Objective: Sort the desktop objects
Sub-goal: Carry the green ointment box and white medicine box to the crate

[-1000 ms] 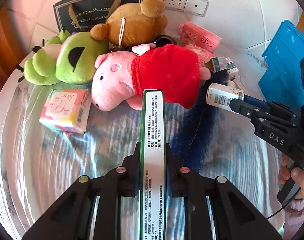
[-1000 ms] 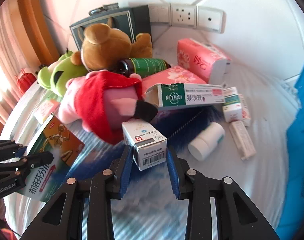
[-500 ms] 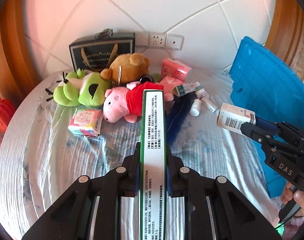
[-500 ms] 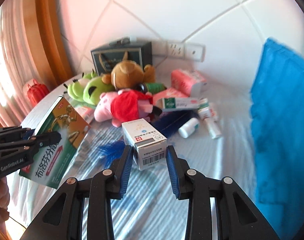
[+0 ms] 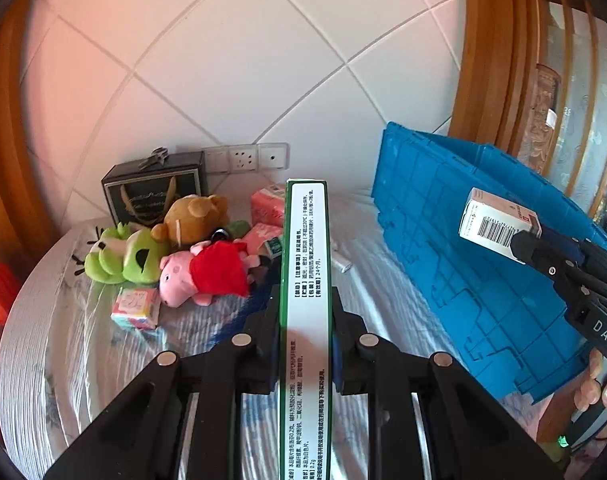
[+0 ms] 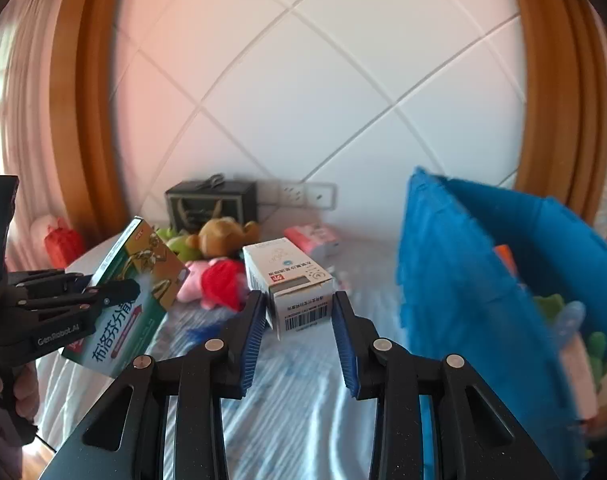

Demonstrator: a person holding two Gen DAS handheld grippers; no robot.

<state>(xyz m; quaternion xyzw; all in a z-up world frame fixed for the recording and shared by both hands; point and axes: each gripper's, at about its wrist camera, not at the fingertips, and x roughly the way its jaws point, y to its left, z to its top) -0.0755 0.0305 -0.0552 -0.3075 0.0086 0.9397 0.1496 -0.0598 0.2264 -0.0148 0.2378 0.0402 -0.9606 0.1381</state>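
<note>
My left gripper (image 5: 303, 312) is shut on a flat green-and-white medicine box (image 5: 305, 280), held edge-up above the table; the same box (image 6: 133, 296) shows its green face at the left of the right wrist view. My right gripper (image 6: 297, 312) is shut on a small white medicine box (image 6: 289, 276) with a barcode, seen too at the right of the left wrist view (image 5: 495, 228), in front of the blue crate (image 5: 483, 248). Both grippers are raised well above the cloth-covered table (image 5: 83, 352).
On the far side of the table lie a green frog plush (image 5: 123, 254), a brown bear plush (image 5: 193, 218), a pink pig plush in red (image 5: 207, 272), pink tissue packs (image 5: 267, 206) and a small colourful pack (image 5: 135, 308). A dark gift bag (image 5: 155, 190) stands by the wall sockets. The crate (image 6: 503, 280) holds several items.
Both grippers have risen and drawn back from the pile with their boxes still held. The toys look smaller and farther, and the blue crate now fills the right side.
</note>
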